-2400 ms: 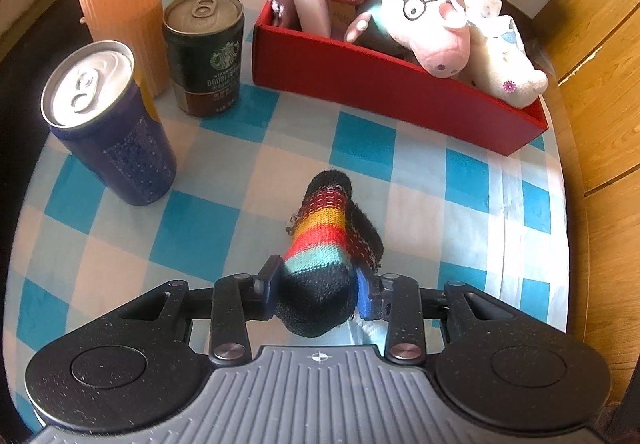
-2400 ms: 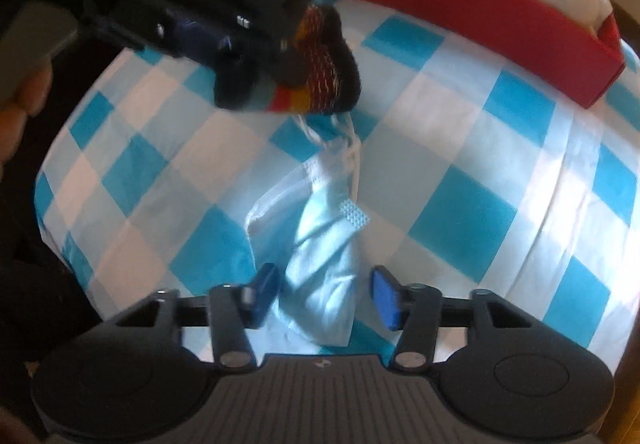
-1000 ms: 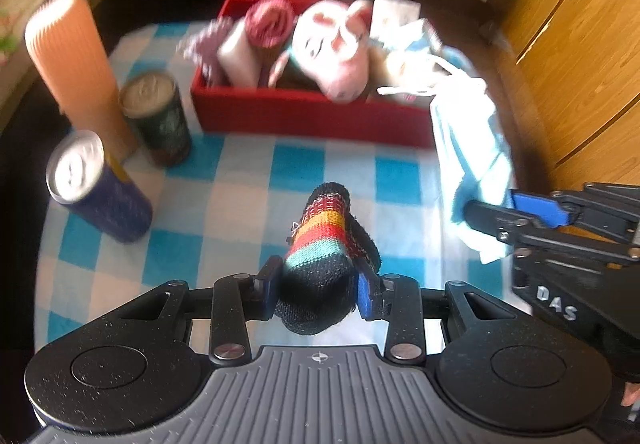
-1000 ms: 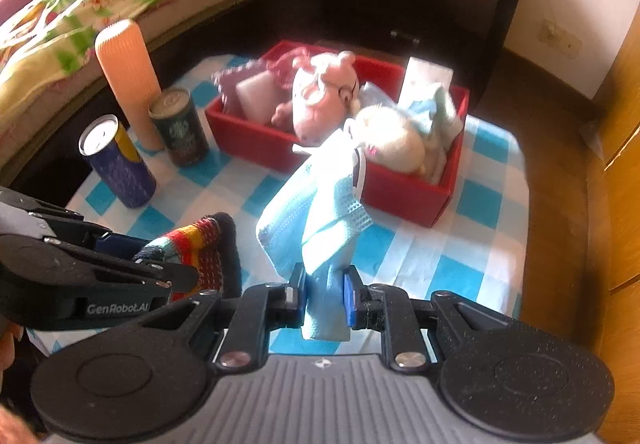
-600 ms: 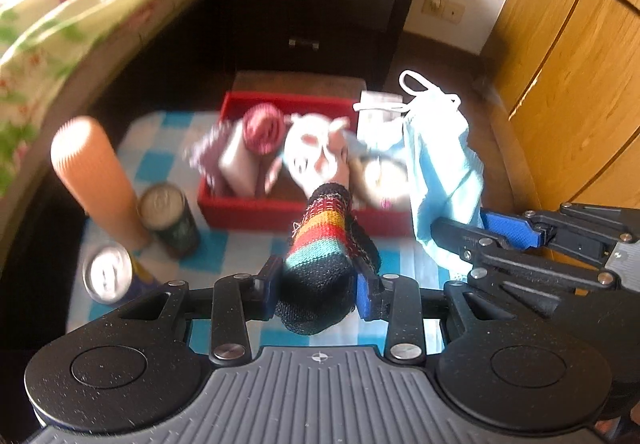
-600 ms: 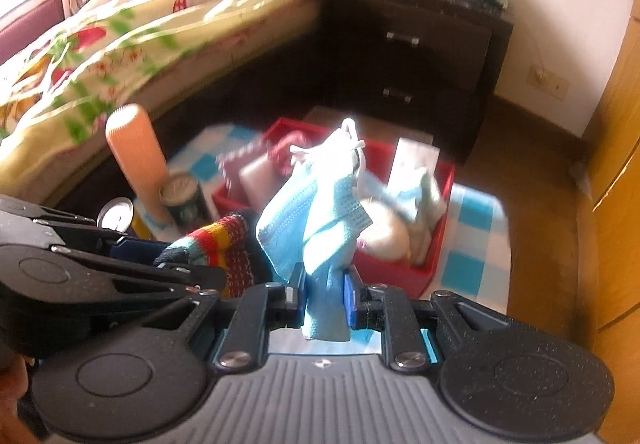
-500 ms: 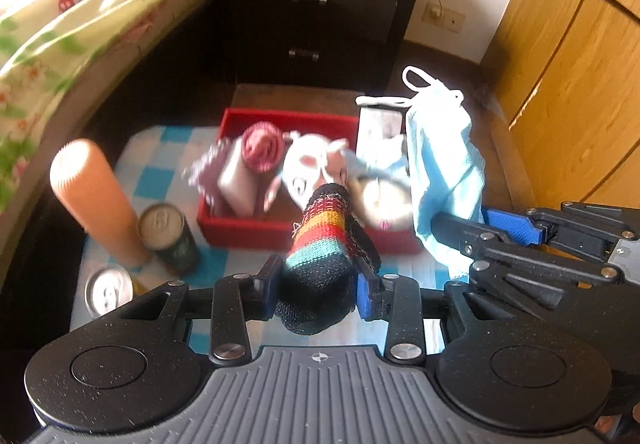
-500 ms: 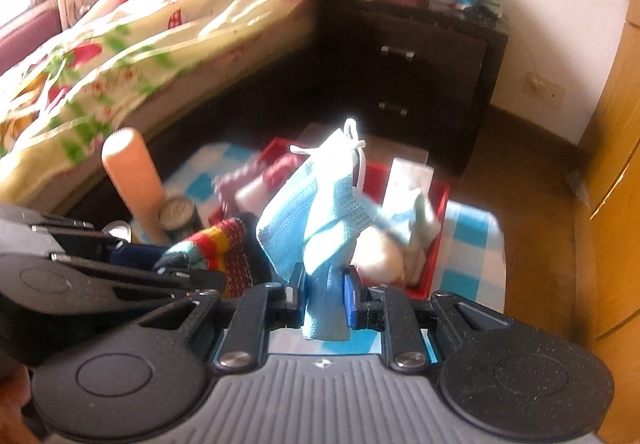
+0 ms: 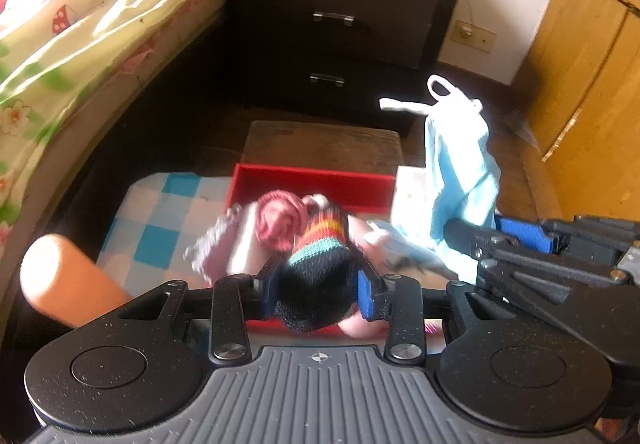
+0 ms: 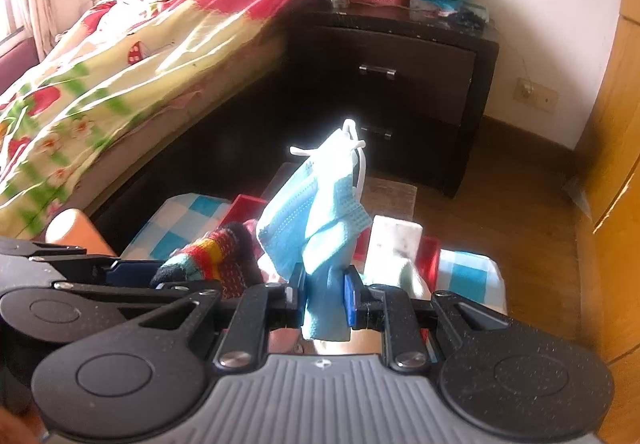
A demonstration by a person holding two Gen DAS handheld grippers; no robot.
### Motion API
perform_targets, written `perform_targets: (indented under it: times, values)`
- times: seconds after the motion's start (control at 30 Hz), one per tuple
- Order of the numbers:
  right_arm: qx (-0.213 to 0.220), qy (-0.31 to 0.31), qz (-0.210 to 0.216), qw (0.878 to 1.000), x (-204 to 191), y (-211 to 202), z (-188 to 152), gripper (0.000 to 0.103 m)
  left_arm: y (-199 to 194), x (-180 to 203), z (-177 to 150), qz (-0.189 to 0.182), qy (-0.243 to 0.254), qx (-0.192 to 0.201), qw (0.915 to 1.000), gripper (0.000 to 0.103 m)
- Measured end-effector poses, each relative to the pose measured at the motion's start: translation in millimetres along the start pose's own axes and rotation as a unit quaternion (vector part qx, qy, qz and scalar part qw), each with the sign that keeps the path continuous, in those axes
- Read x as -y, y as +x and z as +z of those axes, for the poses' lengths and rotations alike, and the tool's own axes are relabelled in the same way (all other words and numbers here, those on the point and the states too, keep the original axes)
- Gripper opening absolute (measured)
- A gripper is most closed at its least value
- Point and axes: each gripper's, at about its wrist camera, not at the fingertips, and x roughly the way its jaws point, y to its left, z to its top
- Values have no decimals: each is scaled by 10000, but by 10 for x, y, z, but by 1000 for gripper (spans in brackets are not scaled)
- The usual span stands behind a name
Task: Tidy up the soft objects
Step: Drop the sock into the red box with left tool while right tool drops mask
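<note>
Sock (image 9: 320,244), striped and rolled, sits clamped between the fingers of the left gripper (image 9: 319,290), held in the air over the red box (image 9: 312,180). Just to its right a blue mask (image 10: 320,220) hangs from the right gripper (image 10: 325,298), whose fingers are shut tight on its lower folds, the ear loops sticking up at the top. Both pieces hover above the box and neither is in it yet.

By the look of it the task is well along: the box already holds a pink roll (image 9: 280,220), a pale knitted piece (image 9: 216,248) at its left end, something white at its right end and more soft things blurred beneath the sock. What seems left is to lower these two and let go. No other loose soft thing shows on the checked tabletop (image 9: 160,220), though much of it is hidden behind the grippers.

An orange cylinder (image 9: 64,284) stands near the tabletop's left edge, clear of the box. Beyond the far edge are a dark nightstand (image 9: 340,28), a bed (image 10: 120,56) with a flowered cover at the left and wooden doors (image 9: 592,84) at the right. The real obstacle is crowding: the box looks full, and the two grippers ride close side by side, so they could jostle on the way down.
</note>
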Motion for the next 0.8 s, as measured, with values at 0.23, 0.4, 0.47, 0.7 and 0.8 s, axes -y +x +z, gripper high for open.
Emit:
perform_targets:
  times: [0.23,0.4,0.47,0.7,0.8]
  values:
    - [-374,115,-31,9992,101,754,-12,0,612,-115,78,151,-80,-244,9996,39]
    - [-535,436,70,9976,257,1072,-85,9,791,-193,28,100,-168,-135,9997,39]
    - [-573,469,-12,9973,302,1127,-111,17,814,-234,30,60,-282,-139,9995,39]
    - [-342,915,108,9952,452,923,-139,23,602,-251,-31,-81,-445,11,9990,45]
    - [-224,924,69,9954,445,709,-203,23,455,-190,-154,-94,-339,54,9994,48]
